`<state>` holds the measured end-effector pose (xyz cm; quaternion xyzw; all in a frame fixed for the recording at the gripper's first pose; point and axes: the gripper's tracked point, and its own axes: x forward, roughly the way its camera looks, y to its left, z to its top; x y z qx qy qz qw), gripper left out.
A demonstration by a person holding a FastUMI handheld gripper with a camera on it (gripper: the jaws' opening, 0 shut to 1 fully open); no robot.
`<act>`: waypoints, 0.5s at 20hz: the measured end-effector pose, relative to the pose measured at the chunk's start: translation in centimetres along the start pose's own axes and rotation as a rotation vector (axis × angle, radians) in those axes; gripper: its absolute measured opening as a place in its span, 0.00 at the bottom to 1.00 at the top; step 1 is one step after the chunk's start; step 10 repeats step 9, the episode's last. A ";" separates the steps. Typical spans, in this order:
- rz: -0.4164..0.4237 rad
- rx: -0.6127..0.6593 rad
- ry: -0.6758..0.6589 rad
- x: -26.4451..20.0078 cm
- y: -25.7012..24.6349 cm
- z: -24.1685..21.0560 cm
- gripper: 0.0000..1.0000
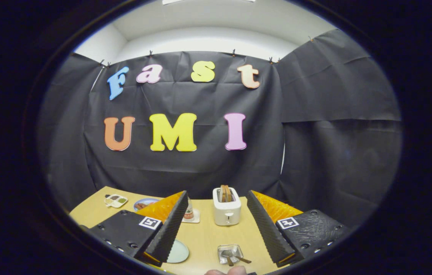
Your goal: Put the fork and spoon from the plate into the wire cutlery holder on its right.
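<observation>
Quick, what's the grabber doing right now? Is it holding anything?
Gripper: open, fingers spread wide, holding nothing. The toaster stands beyond them, and the small metal dish with the cutlery lies on the table between them.

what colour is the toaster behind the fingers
White, with brown toast in its slots; the toaster shows in the gripper view, beyond the open gripper.

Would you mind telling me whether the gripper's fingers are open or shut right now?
Open. The gripper has its two fingers spread wide apart with nothing between them; the toaster shows through the gap, and the small metal tray lies on the table below it.
</observation>
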<state>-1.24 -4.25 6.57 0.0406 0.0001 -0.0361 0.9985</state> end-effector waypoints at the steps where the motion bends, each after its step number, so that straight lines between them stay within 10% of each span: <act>1: 0.001 -0.002 -0.001 0.1 0.1 0.1 0.94; 10: 0.024 -0.009 -0.029 0.2 1.5 1.0 0.94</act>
